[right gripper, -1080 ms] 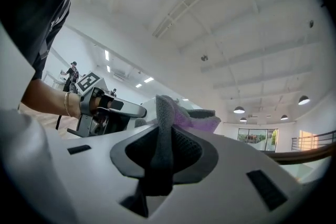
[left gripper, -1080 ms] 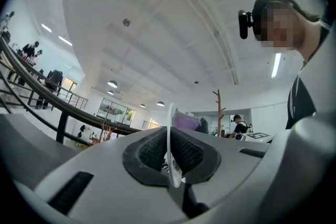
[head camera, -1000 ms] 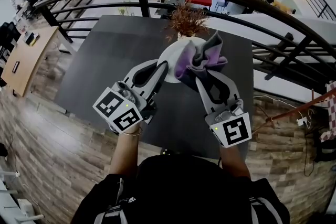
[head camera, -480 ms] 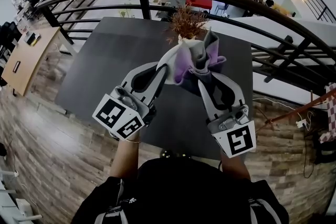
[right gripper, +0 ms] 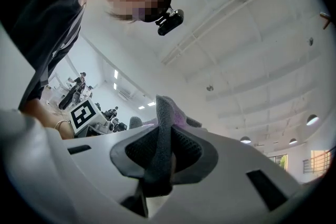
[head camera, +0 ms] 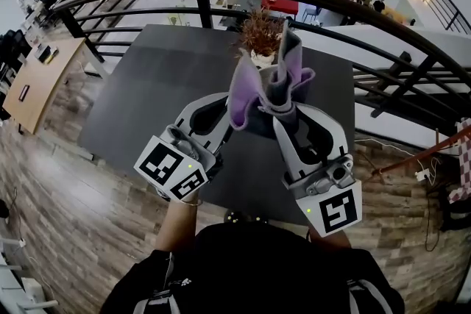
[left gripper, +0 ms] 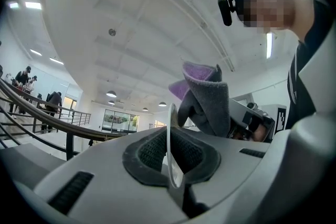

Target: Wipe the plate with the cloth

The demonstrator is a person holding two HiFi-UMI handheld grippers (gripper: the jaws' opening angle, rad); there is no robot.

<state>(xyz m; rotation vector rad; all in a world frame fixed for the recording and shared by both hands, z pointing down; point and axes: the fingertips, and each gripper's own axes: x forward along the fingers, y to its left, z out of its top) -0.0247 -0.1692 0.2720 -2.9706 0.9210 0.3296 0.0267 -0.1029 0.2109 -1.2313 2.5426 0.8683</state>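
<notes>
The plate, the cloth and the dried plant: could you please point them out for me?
plate (left gripper: 170,139), left gripper view, on its thin rim, seen edge-on.
cloth (head camera: 283,88), head view, on its grey fold.
dried plant (head camera: 261,31), head view, on its brown sprigs.

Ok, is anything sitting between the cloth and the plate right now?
Nothing visible. The left gripper clamps the plate edge-on, and the cloth, clamped in the right gripper, sits right beside the plate's face. The dried plant stands behind both.

Matt fleecy cloth; smooth glossy plate; matt table.
</notes>
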